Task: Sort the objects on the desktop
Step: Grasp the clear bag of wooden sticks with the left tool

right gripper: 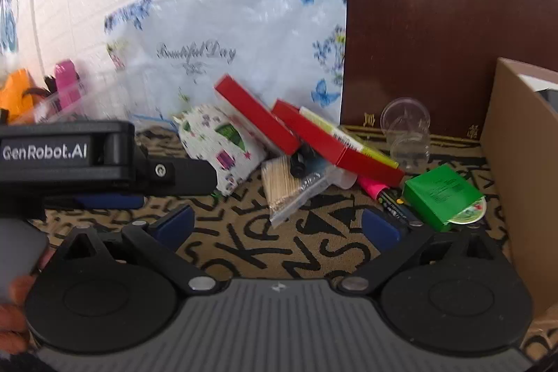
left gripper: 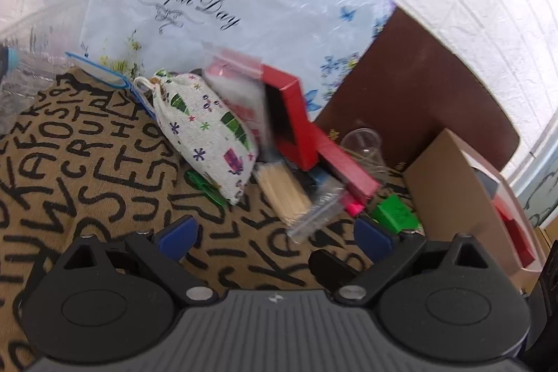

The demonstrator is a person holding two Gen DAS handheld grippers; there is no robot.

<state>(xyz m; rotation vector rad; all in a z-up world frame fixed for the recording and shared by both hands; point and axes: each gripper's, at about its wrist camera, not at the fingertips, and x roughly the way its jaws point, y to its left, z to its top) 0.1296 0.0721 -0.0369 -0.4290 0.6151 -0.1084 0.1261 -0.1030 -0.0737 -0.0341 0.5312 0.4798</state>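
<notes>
Left gripper [left gripper: 275,232]: nearest to the camera at the bottom of the left wrist view, jaws spread wide, nothing between them, above the lettered mat [left gripper: 87,183].
Right gripper [right gripper: 277,225]: bottom of the right wrist view, jaws also spread, empty; the body of the left gripper crosses its left side.
Cloth pouch [left gripper: 205,131]: left of centre, leaning on the pile; it looks soft, so a pinch may slip or drag it.
Toothpick bag [left gripper: 289,194]: centre, lying flat just ahead of the left fingers; thin plastic may tear or slide away.
Red boxes [left gripper: 296,117]: centre, tilted and resting on each other; I think that pulling something from below could make them fall.
Clear cup [left gripper: 362,145]: right of centre, on its side, may roll.
Green box [left gripper: 396,211]: lower right, near the cardboard box [left gripper: 453,190].
Collision risk: both grippers are close together and could knock each other.
</notes>
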